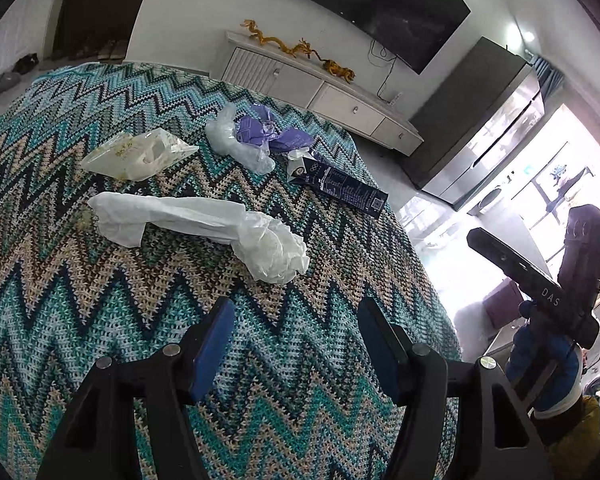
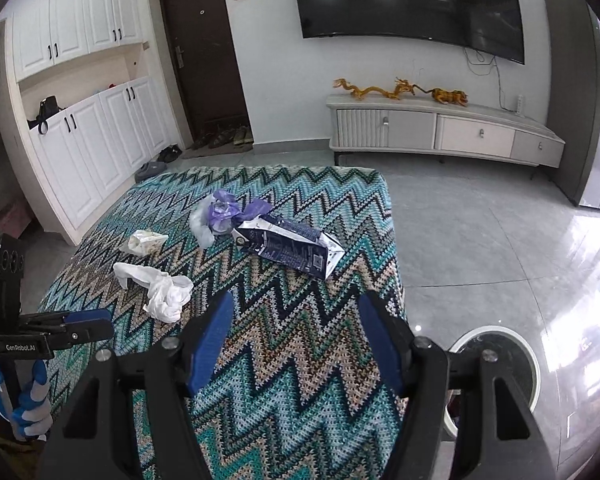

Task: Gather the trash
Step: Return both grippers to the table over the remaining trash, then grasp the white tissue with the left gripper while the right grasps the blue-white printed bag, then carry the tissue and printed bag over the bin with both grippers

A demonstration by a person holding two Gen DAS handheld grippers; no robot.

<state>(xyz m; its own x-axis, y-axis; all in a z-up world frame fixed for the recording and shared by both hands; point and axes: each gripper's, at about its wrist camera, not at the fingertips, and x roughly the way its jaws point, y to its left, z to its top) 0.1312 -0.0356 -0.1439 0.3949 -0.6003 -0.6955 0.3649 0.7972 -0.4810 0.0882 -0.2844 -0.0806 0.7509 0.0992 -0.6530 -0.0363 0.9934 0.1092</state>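
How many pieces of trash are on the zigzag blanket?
5: white tissue nearest, yellowish wrapper far left, clear bag beside purple wrapper at the back, dark carton on the right. Smaller bits may hide underneath.

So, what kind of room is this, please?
Most likely a home living room: a large wall television, a low media cabinet beneath it, and shoes by the entrance door.
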